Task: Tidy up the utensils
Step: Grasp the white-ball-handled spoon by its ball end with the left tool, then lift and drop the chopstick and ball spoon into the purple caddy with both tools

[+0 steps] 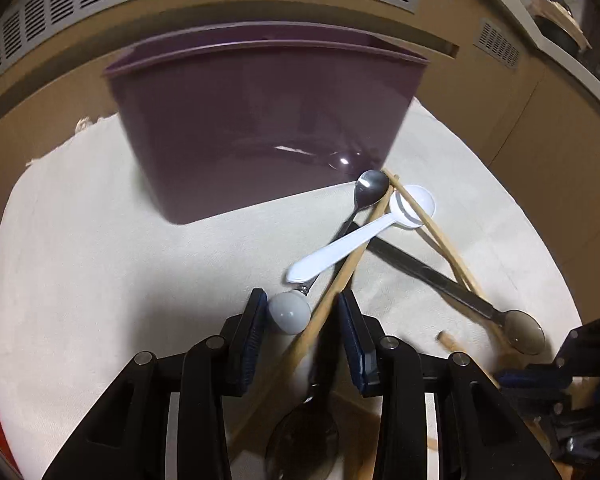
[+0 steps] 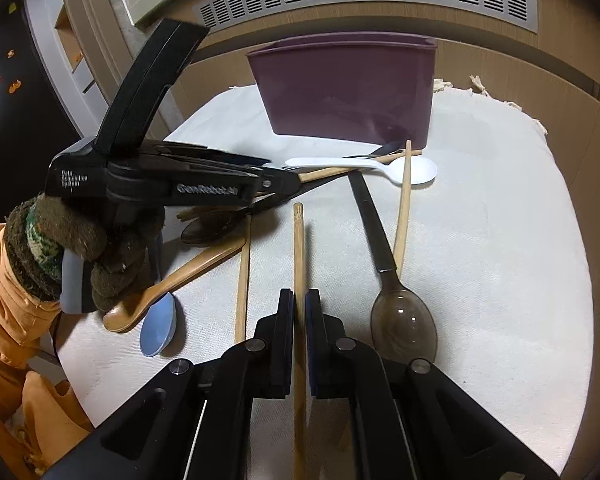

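From the left wrist camera, the tall dark purple plastic bin [image 1: 260, 120] stands on the off-white cloth [image 1: 100, 240]; its inside is hidden behind the near wall, so whatever it holds cannot be made out. Just in front of the bin's right corner lies a tangle: a steel teaspoon [image 1: 370, 186], a white plastic spoon [image 1: 352, 240] and thin bamboo chopsticks [image 1: 440, 232] crossing one another, with a smoky translucent spoon on a black handle [image 1: 524, 330] farther from the bin. The left gripper [image 1: 302, 312] has its jaws moderately apart, with one bamboo chopstick [image 1: 332, 296] running between them; the pads do not visibly clamp it. A pale round knob [image 1: 289, 312] sits against the left pad, and another dark spoon bowl [image 1: 304, 440] below is blurred and half covered. From the right wrist camera, the same purple bin [image 2: 348, 88] is at the far edge of the cloth [image 2: 500, 240], its contents again out of sight. The right gripper [image 2: 299, 308] is closed narrowly on a single bamboo chopstick [image 2: 299, 248] that points toward the bin. Nearer than the bin lie the smoky spoon [image 2: 404, 328], a loose chopstick [image 2: 403, 200], a wooden spoon [image 2: 172, 280] and a blue spoon bowl [image 2: 159, 330], both partly hidden by the gloved hand [image 2: 80, 256] holding the other gripper [image 2: 284, 184].
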Tool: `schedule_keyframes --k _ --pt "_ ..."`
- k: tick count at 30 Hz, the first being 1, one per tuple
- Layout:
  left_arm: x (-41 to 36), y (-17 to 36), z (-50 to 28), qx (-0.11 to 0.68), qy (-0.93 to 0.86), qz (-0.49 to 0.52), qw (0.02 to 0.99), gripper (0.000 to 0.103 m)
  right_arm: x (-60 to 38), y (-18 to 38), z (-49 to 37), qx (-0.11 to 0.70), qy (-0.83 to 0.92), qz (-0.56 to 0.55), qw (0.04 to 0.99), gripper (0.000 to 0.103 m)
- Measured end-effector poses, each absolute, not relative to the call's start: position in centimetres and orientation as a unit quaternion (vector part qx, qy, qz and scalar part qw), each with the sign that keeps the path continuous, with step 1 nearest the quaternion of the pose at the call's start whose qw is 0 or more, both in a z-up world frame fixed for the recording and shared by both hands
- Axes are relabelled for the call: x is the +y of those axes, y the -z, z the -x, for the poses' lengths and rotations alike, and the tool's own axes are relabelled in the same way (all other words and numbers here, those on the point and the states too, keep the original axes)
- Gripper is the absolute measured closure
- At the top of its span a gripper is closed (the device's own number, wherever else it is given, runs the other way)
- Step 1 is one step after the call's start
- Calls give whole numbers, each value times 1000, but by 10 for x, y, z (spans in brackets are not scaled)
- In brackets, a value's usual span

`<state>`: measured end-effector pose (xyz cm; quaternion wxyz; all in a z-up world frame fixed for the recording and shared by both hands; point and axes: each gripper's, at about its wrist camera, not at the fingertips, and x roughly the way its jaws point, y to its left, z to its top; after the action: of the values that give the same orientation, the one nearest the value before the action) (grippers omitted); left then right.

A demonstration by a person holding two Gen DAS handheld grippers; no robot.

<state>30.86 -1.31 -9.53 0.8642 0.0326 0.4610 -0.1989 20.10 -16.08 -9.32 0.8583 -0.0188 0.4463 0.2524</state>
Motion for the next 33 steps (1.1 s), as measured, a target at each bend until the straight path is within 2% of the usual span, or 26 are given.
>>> schedule_keyframes --k 1,3,19,25,33 --pt "-14 95 -307 458 196 -33 866 68 -160 93 -200 446 -253 20 858 97" --pt "-11 88 -300 437 176 -40 881 80 -161 91 -198 442 -252 23 860 97" --pt "32 -24 -175 264 118 4 957 80 -171 48 -175 381 -246 15 891 97" --pt "34 -82 -141 196 125 -14 973 80 -186 -8 -165 310 -248 -3 918 97" --pt "22 -174 -157 89 86 -66 990 80 -181 -137 -187 136 -213 42 967 97"
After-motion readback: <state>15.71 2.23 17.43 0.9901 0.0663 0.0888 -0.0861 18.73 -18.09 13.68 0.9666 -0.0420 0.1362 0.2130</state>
